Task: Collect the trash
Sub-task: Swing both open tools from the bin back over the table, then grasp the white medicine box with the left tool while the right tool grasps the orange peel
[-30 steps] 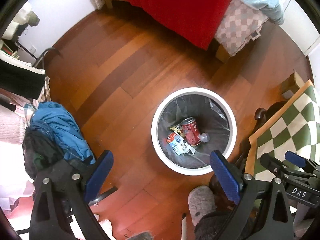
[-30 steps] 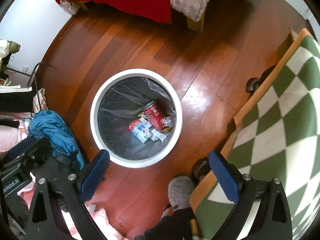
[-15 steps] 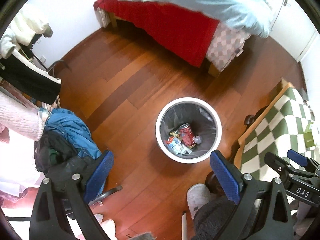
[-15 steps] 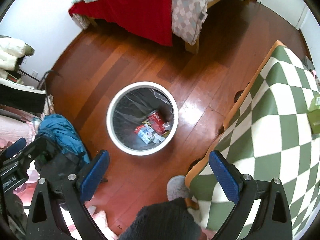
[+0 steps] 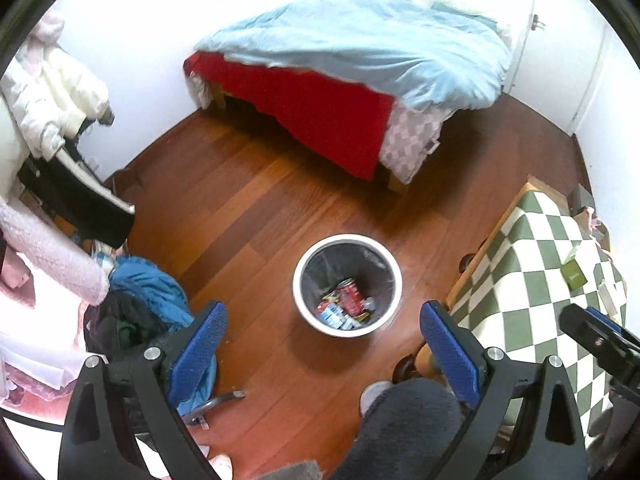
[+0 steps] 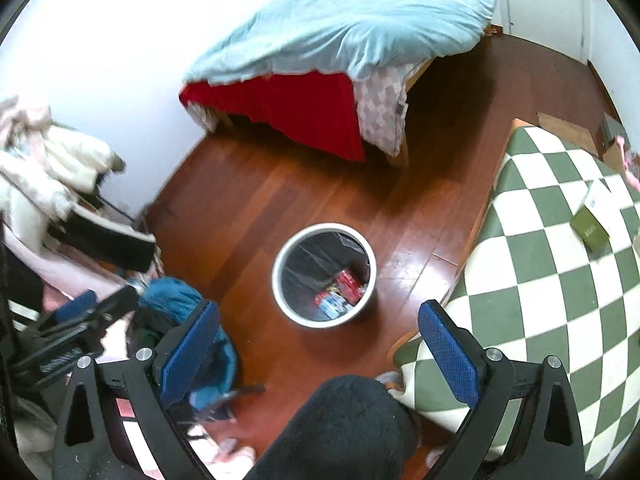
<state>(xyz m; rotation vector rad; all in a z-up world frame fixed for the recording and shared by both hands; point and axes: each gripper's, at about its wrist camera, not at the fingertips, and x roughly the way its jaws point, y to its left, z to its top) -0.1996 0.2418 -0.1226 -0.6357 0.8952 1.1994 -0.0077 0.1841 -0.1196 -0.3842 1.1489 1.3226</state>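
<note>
Both my tongs are empty. The left gripper (image 5: 322, 346) has its blue pads spread wide apart with nothing between them, and the right gripper (image 6: 320, 342) stands the same way, jaws apart over bare floor.

The white bin (image 5: 347, 240) sits on the wooden floor (image 5: 240, 216) below me, between the foot of the bed (image 5: 352, 60) and the near edge of the checked table (image 5: 536, 264). Down at its bottom lie the trash I take to be collected: a red can (image 5: 349, 300) leaning among a few crumpled wrappers (image 5: 334, 316), all against the dark liner. The right wrist view shows the same heap, the red can (image 6: 347, 283) toward the bin's table side.

So I judge a good part of the job done. What may be left is on the table: a green box (image 6: 590, 232) lies near its far right edge, with a white packet touching it; I cannot tell whether either is rubbish. The floor around the bin shows no loose litter. The clothes piled at the left are not trash, as far as I can see.
</note>
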